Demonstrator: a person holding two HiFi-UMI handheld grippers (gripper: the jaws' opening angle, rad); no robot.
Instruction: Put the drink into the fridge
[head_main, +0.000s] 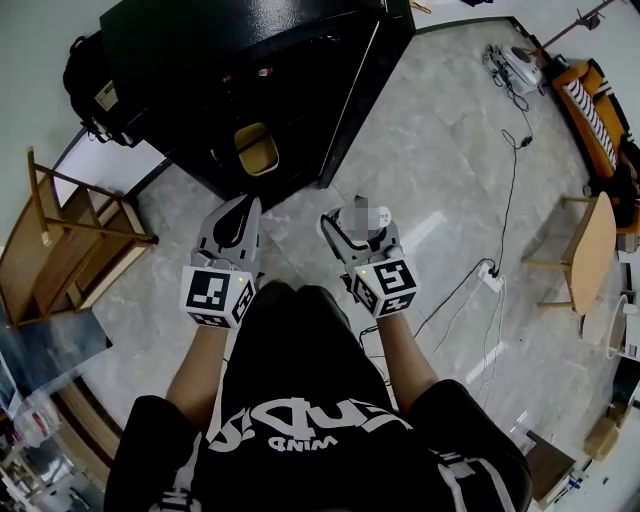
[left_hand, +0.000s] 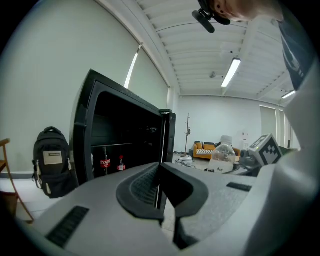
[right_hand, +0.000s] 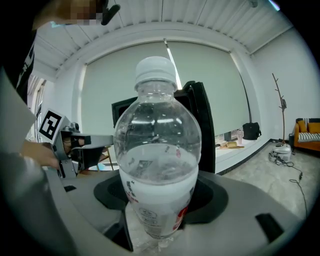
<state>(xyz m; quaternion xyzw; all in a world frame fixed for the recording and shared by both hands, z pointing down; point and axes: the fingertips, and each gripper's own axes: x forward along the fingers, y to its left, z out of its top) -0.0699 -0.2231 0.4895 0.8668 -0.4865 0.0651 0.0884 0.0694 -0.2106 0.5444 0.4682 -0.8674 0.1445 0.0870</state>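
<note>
The drink is a clear plastic bottle (right_hand: 157, 165) with a white cap and a white label. It stands upright between the jaws of my right gripper (right_hand: 160, 202), which is shut on its lower body. In the head view the bottle (head_main: 362, 214) and right gripper (head_main: 352, 230) hang in front of the black fridge (head_main: 250, 80), whose door (head_main: 365, 80) stands open. My left gripper (head_main: 240, 212) is beside it on the left, jaws shut on nothing. The left gripper view looks past the left gripper (left_hand: 160, 170) into the dark fridge (left_hand: 125, 135), with two red-labelled cola bottles (left_hand: 105, 163) on a shelf.
A black backpack (head_main: 85, 70) leans left of the fridge and a wooden chair (head_main: 70, 235) stands at the left. Cables and a power strip (head_main: 490, 278) lie on the floor to the right. A round wooden table (head_main: 592, 255) and an orange sofa (head_main: 600, 110) are at the far right.
</note>
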